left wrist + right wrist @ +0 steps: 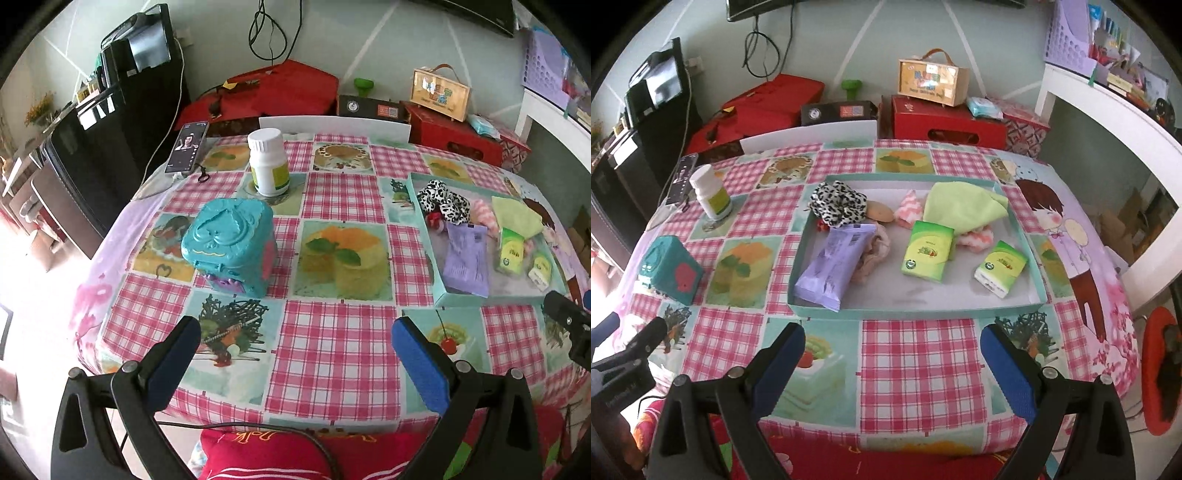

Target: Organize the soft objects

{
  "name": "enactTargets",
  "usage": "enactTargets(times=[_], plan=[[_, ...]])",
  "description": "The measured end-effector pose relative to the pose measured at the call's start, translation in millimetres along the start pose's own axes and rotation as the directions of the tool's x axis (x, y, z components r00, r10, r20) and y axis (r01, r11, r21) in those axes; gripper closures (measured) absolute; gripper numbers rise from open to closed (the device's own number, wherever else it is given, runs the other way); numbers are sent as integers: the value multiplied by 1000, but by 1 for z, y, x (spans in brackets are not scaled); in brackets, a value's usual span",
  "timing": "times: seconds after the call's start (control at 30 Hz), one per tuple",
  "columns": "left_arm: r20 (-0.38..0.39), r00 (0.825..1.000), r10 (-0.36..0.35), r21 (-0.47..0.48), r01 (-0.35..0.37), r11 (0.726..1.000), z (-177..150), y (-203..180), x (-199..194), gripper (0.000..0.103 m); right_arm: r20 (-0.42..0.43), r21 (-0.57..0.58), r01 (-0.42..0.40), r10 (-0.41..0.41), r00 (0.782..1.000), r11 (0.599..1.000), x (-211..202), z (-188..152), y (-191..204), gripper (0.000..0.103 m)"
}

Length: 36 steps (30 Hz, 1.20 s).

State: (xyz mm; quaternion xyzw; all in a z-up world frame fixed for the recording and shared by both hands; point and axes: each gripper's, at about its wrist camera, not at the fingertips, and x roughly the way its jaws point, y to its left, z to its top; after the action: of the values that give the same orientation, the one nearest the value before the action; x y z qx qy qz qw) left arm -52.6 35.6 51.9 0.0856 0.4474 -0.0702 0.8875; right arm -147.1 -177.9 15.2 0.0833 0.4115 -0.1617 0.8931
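A shallow teal tray (pixel 798 254) on the checked tablecloth holds soft things: a leopard-print scrunchie (pixel 836 205), a purple wipes pack (pixel 833 264), a pale green cloth (pixel 960 206), two green tissue packs (pixel 927 251) (pixel 1001 267) and pink fabric pieces (pixel 908 208). The tray (pixel 436 288) also shows at the right of the left wrist view. My right gripper (pixel 894 350) is open and empty above the table's near edge, in front of the tray. My left gripper (pixel 295 343) is open and empty, left of the tray.
A teal toy box (pixel 229 245) and a white pill bottle (pixel 267 162) stand on the table's left half. A phone (pixel 186 147) lies at the far left edge. Red boxes (pixel 945 120) and a wooden case (pixel 932 79) stand behind the table.
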Motion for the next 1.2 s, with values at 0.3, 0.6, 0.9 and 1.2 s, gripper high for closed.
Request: enactTargets(times=[0.3,0.6,0.9,1.2], plan=[[7,1000,-29,-26,29,999,-7,5,4,0,52,-36,17,-15,999,999,2,-7,12,5],[-11,1000,-20,-50,20,999,-10,7,8,1,66,-22,53,-51,996,998,4,-10,8,5],[-10,1000,-8,-33,8,999,-10,5,8,0,48,-15,96,-96,994,995,5,-13,5,5],[-6,1000,12,-4,-12,1000,-10,1,8,0,16,42,104,-105,994,994,14,-15,-6,5]])
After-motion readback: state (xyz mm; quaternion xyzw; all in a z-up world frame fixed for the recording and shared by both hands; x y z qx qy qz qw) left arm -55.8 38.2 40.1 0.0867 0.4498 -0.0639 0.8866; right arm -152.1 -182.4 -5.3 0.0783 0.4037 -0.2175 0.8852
